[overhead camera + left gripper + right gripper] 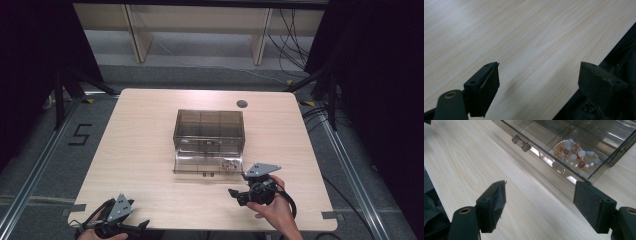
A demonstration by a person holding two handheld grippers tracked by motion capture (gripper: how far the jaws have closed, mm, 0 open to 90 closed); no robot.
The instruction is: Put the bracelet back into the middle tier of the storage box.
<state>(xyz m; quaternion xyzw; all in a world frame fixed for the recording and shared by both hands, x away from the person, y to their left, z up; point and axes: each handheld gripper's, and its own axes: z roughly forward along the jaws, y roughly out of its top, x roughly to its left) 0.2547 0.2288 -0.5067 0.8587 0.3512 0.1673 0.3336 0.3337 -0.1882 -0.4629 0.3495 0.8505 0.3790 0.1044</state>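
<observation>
A smoky clear plastic organiser box [209,131] stands at the middle of the pale wooden table [140,150], with its lower drawer [200,164] pulled out toward the person. The drawer is split into compartments by thin walls (its two small knobs [521,143] sit on the front face). A beaded bracelet [574,153] of white, pale blue and orange-red beads lies coiled in the compartment at the drawer's right end, seen in the high view [230,164] as a small light cluster. The neighbouring compartments look bare. The right gripper [239,194] hovers just in front of that corner of the drawer, jaws spread wide with nothing between them. The left gripper [142,226] rests at the table's near left edge, well apart from the box, jaws likewise parted and empty
</observation>
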